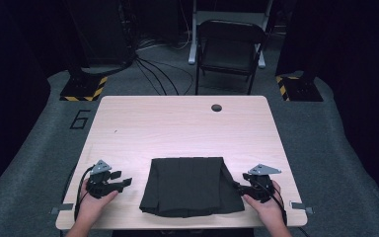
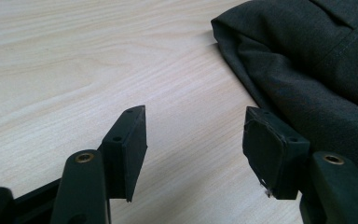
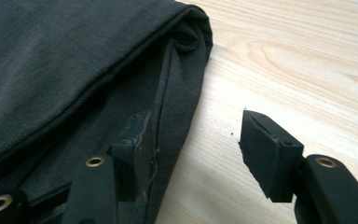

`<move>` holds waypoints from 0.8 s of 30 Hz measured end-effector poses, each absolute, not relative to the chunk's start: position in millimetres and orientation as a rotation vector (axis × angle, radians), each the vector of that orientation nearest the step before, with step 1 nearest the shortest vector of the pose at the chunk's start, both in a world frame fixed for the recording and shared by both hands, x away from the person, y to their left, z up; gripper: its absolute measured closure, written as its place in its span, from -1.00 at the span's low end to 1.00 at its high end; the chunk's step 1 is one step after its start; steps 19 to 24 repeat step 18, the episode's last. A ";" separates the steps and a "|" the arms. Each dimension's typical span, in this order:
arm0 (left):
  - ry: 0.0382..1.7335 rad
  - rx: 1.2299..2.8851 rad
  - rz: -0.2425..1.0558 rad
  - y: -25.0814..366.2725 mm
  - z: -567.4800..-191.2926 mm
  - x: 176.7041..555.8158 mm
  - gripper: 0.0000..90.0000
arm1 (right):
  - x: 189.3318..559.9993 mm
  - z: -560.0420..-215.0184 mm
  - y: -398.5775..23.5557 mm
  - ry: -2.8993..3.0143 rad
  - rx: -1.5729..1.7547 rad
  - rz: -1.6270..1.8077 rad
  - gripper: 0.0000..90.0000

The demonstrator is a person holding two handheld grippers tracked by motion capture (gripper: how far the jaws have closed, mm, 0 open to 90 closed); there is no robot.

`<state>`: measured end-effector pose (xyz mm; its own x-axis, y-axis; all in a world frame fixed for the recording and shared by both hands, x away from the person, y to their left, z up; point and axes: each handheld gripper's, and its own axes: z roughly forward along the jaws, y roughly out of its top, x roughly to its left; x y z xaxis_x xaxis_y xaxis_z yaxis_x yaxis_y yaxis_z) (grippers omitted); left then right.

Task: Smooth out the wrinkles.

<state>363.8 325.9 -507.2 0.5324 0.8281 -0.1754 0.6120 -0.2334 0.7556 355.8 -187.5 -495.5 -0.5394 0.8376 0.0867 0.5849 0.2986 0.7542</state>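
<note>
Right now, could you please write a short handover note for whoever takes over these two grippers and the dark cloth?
Left gripper: open, over bare table just left of the folded dark cloth, not touching it.
Right gripper: open, straddling the cloth's right edge, one of its fingers over the fabric, the other over the wood; no grip visible.
Cloth: flat, folded, near the front edge of the table.
Done: both grippers at its sides.
Left: probably grasp both sides and fold or lift.

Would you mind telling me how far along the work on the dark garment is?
Done: the dark garment lies on the table in a compact rectangle, apparently already folded. In hand: the right tool stands open astride its edge, not yet pinching; the left tool waits open beside it over bare wood. Left: gripping the cloth, and any further fold.
</note>
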 end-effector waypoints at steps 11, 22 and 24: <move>1.125 1.993 0.297 313.3 -507.7 370.6 -0.13 | 349.0 -497.3 -185.9 2.273 1.256 1.063 -0.03; 1.112 1.995 0.289 306.2 -505.8 376.5 -0.13 | 341.1 -497.0 -191.9 2.263 1.237 1.055 -0.03; 1.112 1.995 0.289 306.2 -505.8 376.5 -0.13 | 341.1 -497.0 -191.9 2.263 1.237 1.055 -0.03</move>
